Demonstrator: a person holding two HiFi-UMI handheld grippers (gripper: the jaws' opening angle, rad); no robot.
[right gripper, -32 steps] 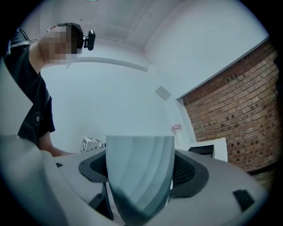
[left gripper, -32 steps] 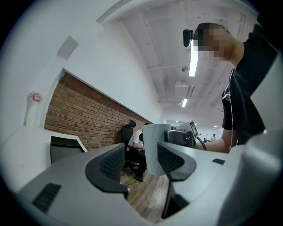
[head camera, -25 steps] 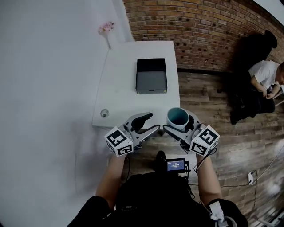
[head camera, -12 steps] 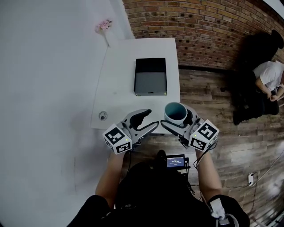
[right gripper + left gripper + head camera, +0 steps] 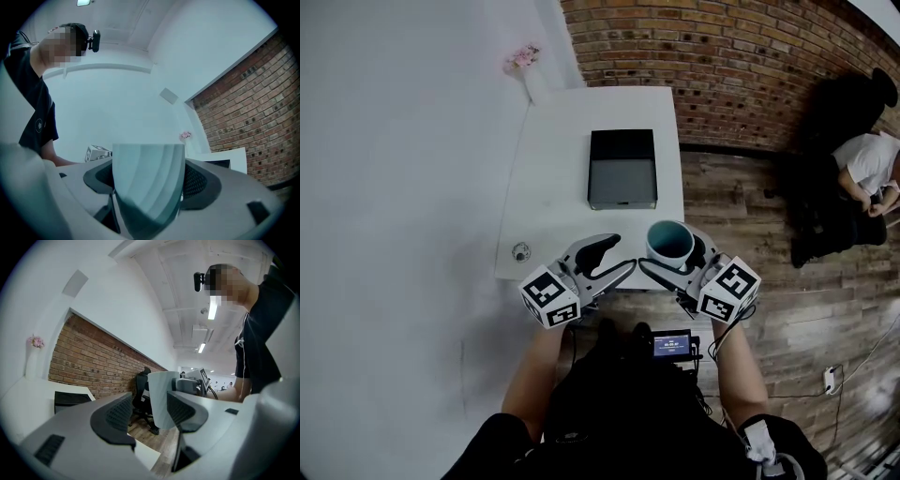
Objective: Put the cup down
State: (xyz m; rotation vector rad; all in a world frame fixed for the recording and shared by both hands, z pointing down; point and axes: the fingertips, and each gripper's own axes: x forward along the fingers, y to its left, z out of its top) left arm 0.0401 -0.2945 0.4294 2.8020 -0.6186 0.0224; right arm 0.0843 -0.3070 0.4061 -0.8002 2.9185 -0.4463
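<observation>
A pale cup [image 5: 670,243] with a teal inside is held upright over the near right corner of the white table [image 5: 553,187]. My right gripper [image 5: 673,255] is shut on it; in the right gripper view the cup [image 5: 149,183] fills the space between the jaws. My left gripper [image 5: 613,258] is open and holds nothing, just left of the cup above the table's near edge. In the left gripper view the cup [image 5: 158,399] shows beyond the open left gripper [image 5: 150,414]. Whether the cup's base touches the table is hidden.
A black open box [image 5: 622,169] lies in the middle of the table. A small round object [image 5: 521,251] sits near the table's front left corner, a pink flower vase [image 5: 525,66] at the far left. A seated person [image 5: 862,173] is at the right by the brick wall.
Both grippers and the cup have drifted slightly left and a little nearer to the table's near edge. The right gripper still holds the cup; the left stays open.
</observation>
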